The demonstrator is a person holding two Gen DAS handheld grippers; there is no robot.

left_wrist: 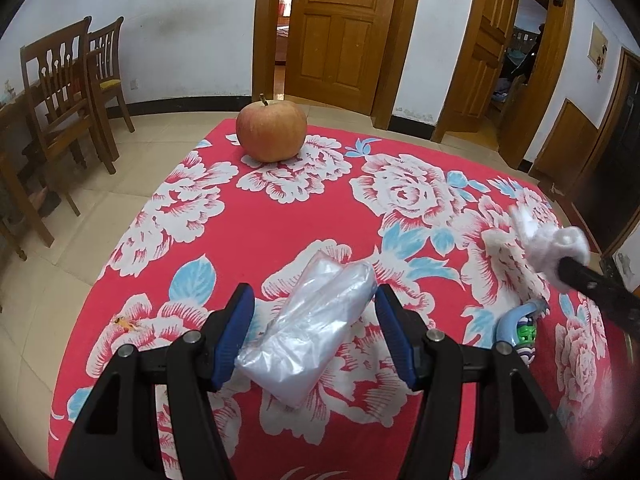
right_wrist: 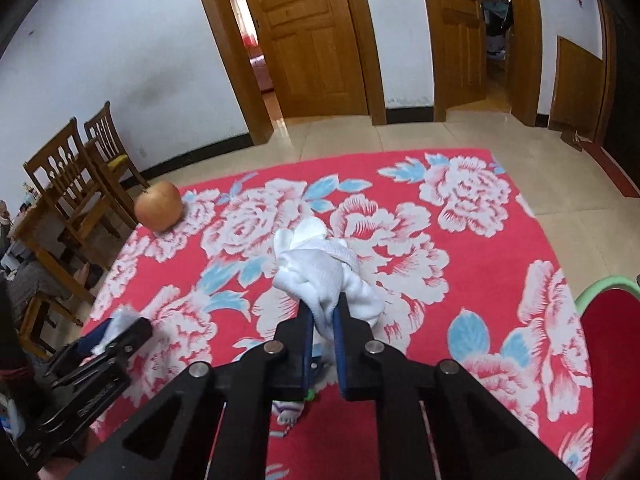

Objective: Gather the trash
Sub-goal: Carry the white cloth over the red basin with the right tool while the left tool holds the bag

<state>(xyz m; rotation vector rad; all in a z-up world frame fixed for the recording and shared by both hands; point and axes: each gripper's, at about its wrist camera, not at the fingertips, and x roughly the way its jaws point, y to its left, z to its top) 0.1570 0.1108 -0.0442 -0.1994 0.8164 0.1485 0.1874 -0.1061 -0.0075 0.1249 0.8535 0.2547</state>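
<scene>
On the table (left_wrist: 280, 216), spread with one red cloth printed with white peonies and blue leaves, one apple (left_wrist: 271, 133) stands at twelve o'clock in the left wrist view, near the far edge. One clear plastic bag (left_wrist: 316, 332), folded flat, lies between the blue pads of the left tongs (left_wrist: 316, 330), which stand spread with a pad on either side; whether the pads touch the plastic cannot be told. At three o'clock in that view the right tongs (right_wrist: 323, 312) are pressed together on one crumpled white tissue (right_wrist: 320, 268), which bulges out ahead of the tips. Just beneath the tissue, one small blue, green and white wrapper (left_wrist: 520, 332) lies on the cloth. From the right wrist view the apple sits at ten o'clock and the left tongs at eight. Two wooden chairs (left_wrist: 76, 92) stand against the wall at nine o'clock, and two wooden doors (left_wrist: 340, 28) stand ajar at twelve and one.
</scene>
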